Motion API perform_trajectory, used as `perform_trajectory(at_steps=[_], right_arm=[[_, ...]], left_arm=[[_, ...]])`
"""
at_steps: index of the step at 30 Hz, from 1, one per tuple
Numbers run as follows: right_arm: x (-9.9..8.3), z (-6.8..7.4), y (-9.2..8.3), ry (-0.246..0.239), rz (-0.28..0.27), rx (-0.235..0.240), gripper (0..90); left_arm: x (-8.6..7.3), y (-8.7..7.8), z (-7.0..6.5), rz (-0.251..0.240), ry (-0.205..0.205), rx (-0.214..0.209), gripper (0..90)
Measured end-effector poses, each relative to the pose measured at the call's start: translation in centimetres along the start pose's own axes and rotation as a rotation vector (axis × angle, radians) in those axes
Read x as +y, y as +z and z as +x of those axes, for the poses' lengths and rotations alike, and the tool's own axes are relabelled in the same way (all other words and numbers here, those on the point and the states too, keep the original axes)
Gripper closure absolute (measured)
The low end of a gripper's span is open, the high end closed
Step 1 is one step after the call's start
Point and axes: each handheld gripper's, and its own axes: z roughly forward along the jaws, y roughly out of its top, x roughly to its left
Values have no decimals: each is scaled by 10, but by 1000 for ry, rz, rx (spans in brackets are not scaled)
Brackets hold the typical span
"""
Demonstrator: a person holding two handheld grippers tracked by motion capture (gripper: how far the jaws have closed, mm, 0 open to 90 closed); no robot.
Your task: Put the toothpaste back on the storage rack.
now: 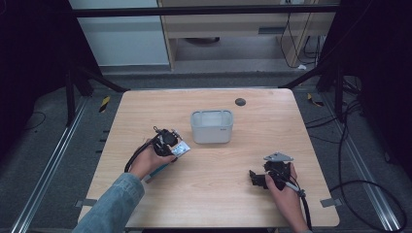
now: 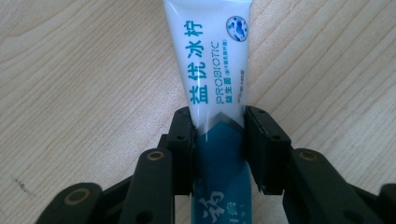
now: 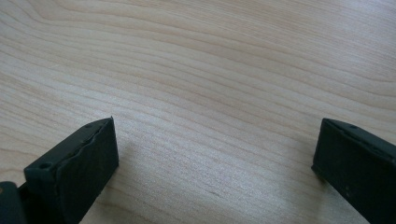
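The tube (image 2: pixel 215 70) looks light, soft and smooth, so it may squash or slip; the flatter middle seems a good place to pinch; the left hand-held gripper (image 2: pixel 218 140) is squeezed onto it there, above the worktop (image 1: pixel 218 170) beside the white bin (image 1: pixel 211 127); the right hand-held gripper (image 3: pixel 215 154) is wide apart, holding nothing, low over bare wood.
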Motion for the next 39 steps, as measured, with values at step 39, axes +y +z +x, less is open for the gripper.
perform_trajectory(at_steps=[39], right_arm=[[0,0,0,0,0,0,3]], left_arm=[[-15,-26,-2,-111,-9,-21,781]])
